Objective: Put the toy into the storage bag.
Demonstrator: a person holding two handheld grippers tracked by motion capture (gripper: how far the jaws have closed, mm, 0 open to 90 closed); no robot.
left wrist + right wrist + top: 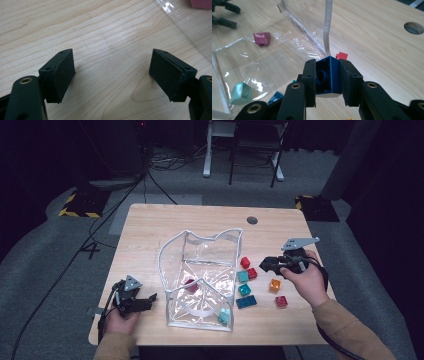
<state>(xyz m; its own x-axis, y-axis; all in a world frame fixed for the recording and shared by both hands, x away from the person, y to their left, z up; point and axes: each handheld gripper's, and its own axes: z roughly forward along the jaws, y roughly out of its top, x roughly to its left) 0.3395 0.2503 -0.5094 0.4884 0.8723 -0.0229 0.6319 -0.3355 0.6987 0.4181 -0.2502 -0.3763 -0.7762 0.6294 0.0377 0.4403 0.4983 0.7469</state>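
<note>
High view: light wooden desk carrying a clear plastic zip pouch with white edging, lying open at centre. Inside the pouch — a maroon plastic brick and a pale teal plastic brick. Just right of the pouch, loose on the desk: red brick, second red brick, teal bricks, dark blue flat brick, orange brick, another red brick.

Right gripper raised above the loose bricks, jaws clamped on a dark blue plastic brick, hollow underside facing the camera; brick clear of the desk, near the pouch's right edge.

Left gripper low at the desk's near-left corner, beside the pouch, jaws spread wide — bare wood between them.
</note>
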